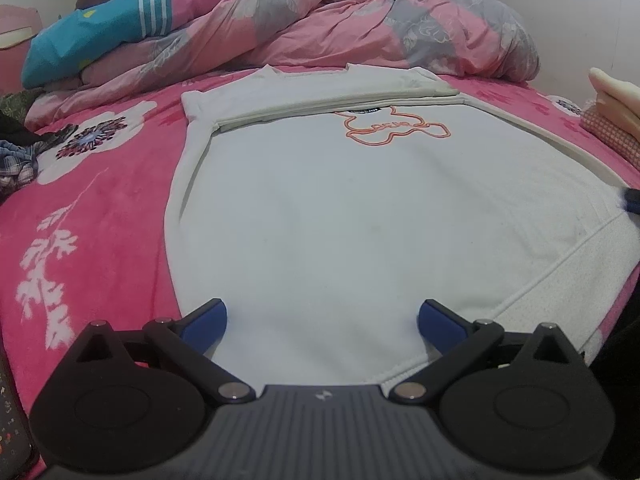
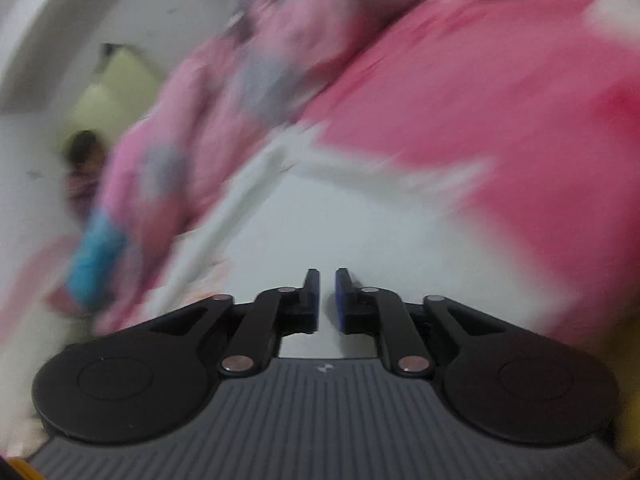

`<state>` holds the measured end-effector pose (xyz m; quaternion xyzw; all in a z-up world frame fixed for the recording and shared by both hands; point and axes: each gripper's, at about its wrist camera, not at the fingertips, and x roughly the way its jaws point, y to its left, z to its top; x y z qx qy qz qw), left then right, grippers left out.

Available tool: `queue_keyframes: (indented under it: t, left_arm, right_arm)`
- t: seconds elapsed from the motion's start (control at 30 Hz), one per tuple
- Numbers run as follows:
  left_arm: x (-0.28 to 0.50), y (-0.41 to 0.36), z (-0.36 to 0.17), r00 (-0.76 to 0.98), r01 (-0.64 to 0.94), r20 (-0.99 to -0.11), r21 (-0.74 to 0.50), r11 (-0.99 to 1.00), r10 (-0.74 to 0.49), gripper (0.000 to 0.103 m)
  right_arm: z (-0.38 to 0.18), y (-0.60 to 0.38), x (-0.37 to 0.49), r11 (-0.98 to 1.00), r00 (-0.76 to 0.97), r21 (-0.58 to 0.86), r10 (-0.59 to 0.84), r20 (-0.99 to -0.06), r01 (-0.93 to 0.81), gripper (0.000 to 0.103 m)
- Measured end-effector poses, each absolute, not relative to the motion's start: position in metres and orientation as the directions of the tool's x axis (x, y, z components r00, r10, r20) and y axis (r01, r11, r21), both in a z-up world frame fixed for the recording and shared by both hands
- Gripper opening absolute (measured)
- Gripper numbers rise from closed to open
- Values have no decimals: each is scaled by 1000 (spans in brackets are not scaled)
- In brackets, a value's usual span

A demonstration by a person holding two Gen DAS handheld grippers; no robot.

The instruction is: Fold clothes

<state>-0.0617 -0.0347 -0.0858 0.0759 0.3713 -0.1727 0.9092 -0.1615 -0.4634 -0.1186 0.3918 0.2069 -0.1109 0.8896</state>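
Lying flat: bed (image 1: 104,216), carrying everything.
Sweatshirt (image 1: 320,216): spread mid-bed, sleeves folded across chest, hem at near edge, ready for folding.
Left gripper (image 1: 322,316): jaws released, straddling hem.
Right gripper (image 2: 327,300): nearly clenched, apparently empty; blurred.

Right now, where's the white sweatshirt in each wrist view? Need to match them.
Left wrist: white sweatshirt fills the centre, spread flat on the pink bedsheet, sleeves folded across the chest.
Right wrist: blurred pale cloth at centre, ahead of the fingers; likely the same sweatshirt.
Shared landmark: blue striped garment, upper left, lower left.
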Motion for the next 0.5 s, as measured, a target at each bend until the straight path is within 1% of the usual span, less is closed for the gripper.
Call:
queue_keyframes:
  t: [0.07, 0.13, 0.2, 0.27, 0.33, 0.4, 0.43, 0.5]
  left_arm:
    - [-62, -35, -85, 664, 368, -703, 10, 930, -255, 103]
    - [-62, -37, -84, 662, 356, -709, 12, 934, -243, 103]
    - [-62, -39, -83, 659, 342, -717, 16, 940, -227, 103]
    - [-61, -41, -82, 653, 327, -728, 20, 945, -210, 103]
    - [-59, -43, -80, 645, 311, -739, 24, 950, -193, 103]
    - [-57, -45, -78, 638, 296, -750, 29, 955, -175, 103]
    - [-57, -46, -78, 634, 289, -756, 32, 957, -166, 103]
    - [-56, -48, -77, 627, 271, -764, 35, 962, -149, 103]
  right_arm:
    - [-109, -468, -191, 657, 882, 643, -72, -466, 394, 25]
    - [-101, -460, -207, 672, 871, 618, -86, -484, 409, 49]
    - [-94, -445, -205, 712, 862, 574, -87, -499, 404, 54]
    - [-86, -422, -191, 758, 860, 540, -55, -507, 366, 59]
    - [-77, -399, -171, 805, 856, 503, -11, -517, 315, 67]
    - [-69, -379, -150, 849, 845, 459, 30, -534, 260, 74]
    - [-65, -370, -144, 869, 842, 436, 43, -538, 235, 80]
    - [-58, -352, -132, 904, 838, 382, 50, -543, 193, 83]
